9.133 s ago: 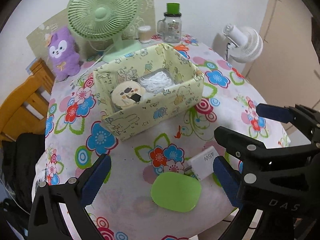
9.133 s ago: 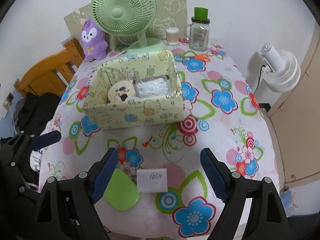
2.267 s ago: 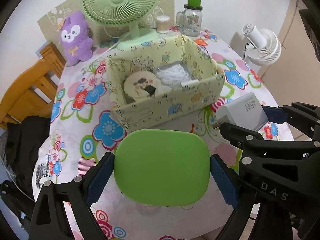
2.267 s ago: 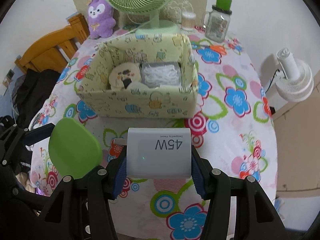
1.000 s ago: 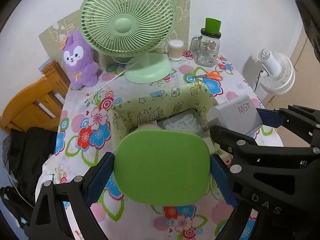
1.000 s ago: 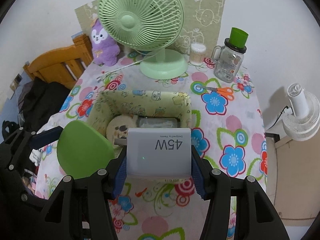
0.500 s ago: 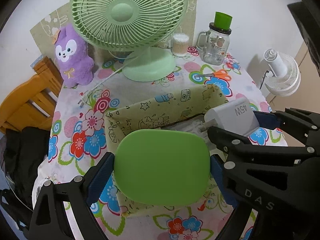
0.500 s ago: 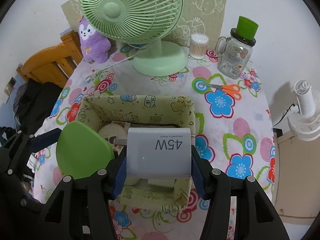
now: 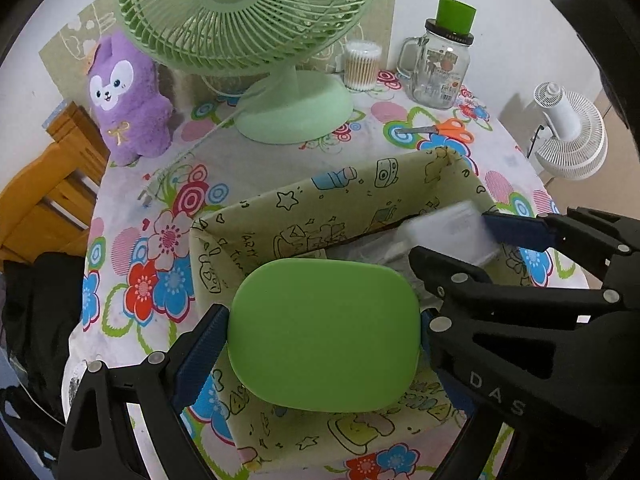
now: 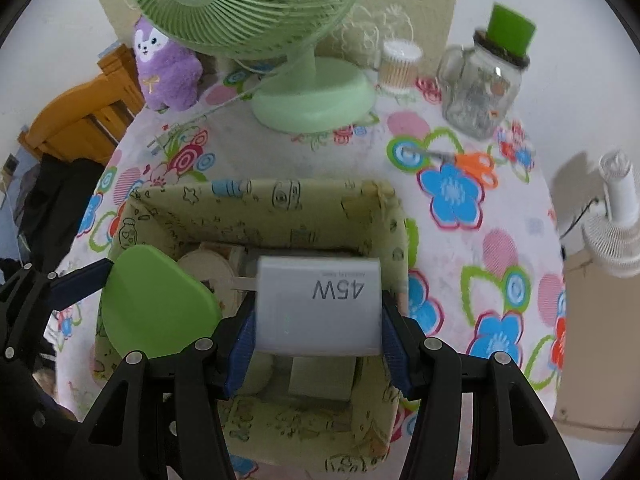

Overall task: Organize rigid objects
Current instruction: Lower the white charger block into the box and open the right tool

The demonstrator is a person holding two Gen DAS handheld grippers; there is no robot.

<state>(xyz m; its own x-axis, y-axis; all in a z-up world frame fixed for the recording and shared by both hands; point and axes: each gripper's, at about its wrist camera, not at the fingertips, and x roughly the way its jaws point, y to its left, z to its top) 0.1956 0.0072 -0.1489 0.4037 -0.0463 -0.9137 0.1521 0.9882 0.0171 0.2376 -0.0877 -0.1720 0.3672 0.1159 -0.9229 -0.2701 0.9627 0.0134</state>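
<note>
My left gripper [image 9: 322,334] is shut on a flat green rounded case [image 9: 324,334], held over the near part of a yellow-green cartoon-print box [image 9: 320,208]. My right gripper [image 10: 316,316] is shut on a white charger marked 45W [image 10: 318,304], hanging above the same box [image 10: 288,200]. In the right wrist view the green case [image 10: 156,300] and the left gripper's blue pad show at the left. In the left wrist view the blurred white charger [image 9: 448,228] sits at the right, over the box. Inside the box lie a round cream tin [image 10: 208,264] and other items, partly hidden.
Behind the box on the flowered tablecloth [image 9: 260,164] stand a green desk fan [image 9: 256,24], a purple plush toy [image 9: 128,96], a cotton swab jar [image 9: 362,64] and a glass mug jar with green lid [image 9: 440,64]. Orange scissors [image 9: 440,130] lie nearby. A wooden chair [image 9: 44,196] stands left, a white fan [image 9: 568,136] right.
Both grippers picked up their objects from the table, then carried them forward and down over the box; the box now lies directly beneath them and the fan looms closer.
</note>
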